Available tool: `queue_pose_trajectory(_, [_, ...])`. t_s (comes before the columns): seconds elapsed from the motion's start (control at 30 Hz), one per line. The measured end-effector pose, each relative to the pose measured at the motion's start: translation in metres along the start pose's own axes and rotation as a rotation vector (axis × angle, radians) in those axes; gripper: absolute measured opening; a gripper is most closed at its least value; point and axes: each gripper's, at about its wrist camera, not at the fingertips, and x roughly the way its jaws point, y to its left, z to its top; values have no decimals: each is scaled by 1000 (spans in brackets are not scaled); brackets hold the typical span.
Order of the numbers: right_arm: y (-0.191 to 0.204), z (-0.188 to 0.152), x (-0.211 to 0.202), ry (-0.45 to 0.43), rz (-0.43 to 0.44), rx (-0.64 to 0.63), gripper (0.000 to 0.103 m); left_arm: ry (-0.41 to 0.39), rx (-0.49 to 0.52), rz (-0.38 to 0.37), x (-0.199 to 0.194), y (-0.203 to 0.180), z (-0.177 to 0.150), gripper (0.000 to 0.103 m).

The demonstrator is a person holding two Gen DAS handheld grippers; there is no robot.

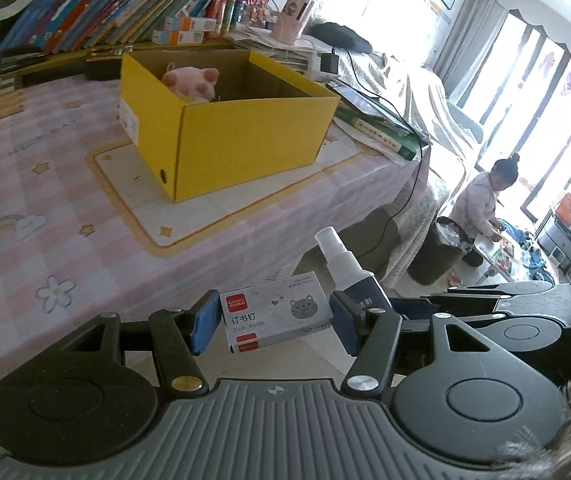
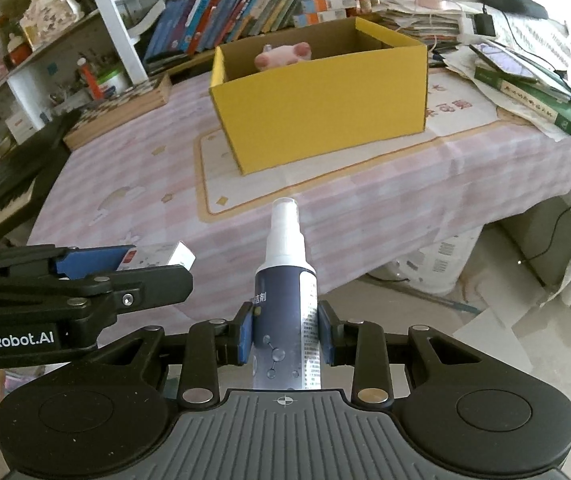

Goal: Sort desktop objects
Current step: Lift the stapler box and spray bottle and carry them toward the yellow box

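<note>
My left gripper (image 1: pixel 275 322) is shut on a small white staple box (image 1: pixel 275 314) with a cat drawing, held off the table's near edge. My right gripper (image 2: pixel 285 334) is shut on a dark blue spray bottle (image 2: pixel 287 312) with a white nozzle, upright between the blue pads. The bottle (image 1: pixel 349 272) also shows just right of the staple box in the left wrist view, and the left gripper (image 2: pixel 125 260) with the box (image 2: pixel 165 258) appears at left in the right wrist view. An open yellow cardboard box (image 2: pixel 317 108) stands on the table ahead with a pink plush toy (image 2: pixel 283 56) inside.
The table wears a pink checked cloth (image 2: pixel 125 184) with a placemat under the box. Books line the back (image 2: pixel 245 8). A stack of books and papers (image 2: pixel 525 92) with a cable sits at the right. A wooden board (image 2: pixel 117 108) lies left. A person (image 1: pixel 485 200) crouches on the floor beyond.
</note>
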Motion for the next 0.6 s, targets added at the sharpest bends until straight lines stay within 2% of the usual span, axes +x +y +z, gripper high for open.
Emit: queue_pose_trajectory(0.6, [-64, 49, 19, 17, 31, -32, 33, -5, -20, 33, 57, -35, 45, 56])
